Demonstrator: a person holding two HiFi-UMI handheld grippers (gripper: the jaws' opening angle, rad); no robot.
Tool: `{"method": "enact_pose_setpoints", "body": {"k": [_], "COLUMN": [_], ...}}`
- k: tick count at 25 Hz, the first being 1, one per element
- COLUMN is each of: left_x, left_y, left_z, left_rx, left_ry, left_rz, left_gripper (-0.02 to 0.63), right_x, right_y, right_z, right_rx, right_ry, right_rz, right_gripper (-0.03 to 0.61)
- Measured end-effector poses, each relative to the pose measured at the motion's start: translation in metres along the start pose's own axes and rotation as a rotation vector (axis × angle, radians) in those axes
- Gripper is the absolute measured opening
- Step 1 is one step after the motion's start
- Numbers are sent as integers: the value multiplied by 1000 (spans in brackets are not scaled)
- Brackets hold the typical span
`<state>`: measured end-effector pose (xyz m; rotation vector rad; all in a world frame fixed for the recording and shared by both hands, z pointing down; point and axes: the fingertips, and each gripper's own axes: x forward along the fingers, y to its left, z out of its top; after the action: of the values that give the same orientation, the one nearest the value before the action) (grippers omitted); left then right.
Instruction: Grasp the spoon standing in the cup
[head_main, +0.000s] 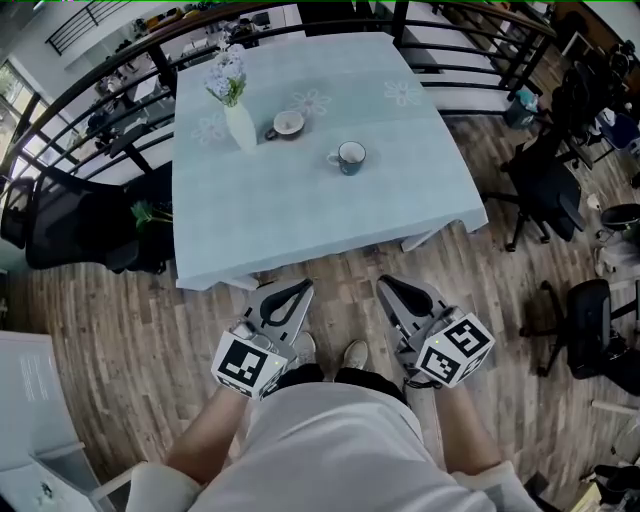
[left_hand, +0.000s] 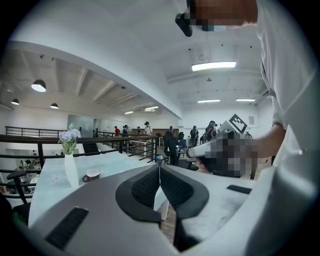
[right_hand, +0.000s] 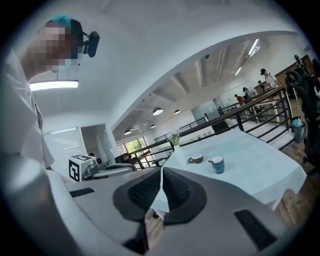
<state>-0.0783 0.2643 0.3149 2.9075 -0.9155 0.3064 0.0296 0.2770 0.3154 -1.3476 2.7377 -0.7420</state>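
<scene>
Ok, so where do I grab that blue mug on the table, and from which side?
Probably the handle. The mug stands upright on the table, its handle sticking out to your left, toward the vase, with bare cloth around it. Come in from the left and pinch the loop.

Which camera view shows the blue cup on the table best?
The head view: the blue cup is seen whole from above, with rim and handle clear. The right gripper view shows it smaller, from the side. The left gripper view shows at most a blue speck of it.
</scene>
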Motion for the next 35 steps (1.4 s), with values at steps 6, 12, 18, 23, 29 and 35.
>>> {"method": "enact_pose_setpoints", "body": {"k": [6, 12, 18, 23, 29, 35], "left_x": [14, 25, 35, 44, 58, 75], "left_y": [-24, -49, -60, -56, -45, -19], "left_z": [5, 5, 5, 4, 6, -4], "left_rx": [3, 7, 10, 5, -5, -25], "left_ry": [-8, 5, 6, 3, -1, -2], "left_rz": [16, 33, 44, 50, 58, 61], "left_gripper": [20, 20, 20, 20, 20, 20], "right_x": [-23, -51, -62, -61, -51, -24], "right_y": [-20, -35, -51, -60, -74, -93], "right_z": [-7, -8, -13, -16, -11, -11], "right_rx": [25, 29, 25, 31, 38, 42], "right_ry": [18, 14, 22, 37, 47, 71], "right_rz": [7, 11, 13, 12, 11, 7], "right_gripper": [23, 23, 23, 23, 23, 23]}}
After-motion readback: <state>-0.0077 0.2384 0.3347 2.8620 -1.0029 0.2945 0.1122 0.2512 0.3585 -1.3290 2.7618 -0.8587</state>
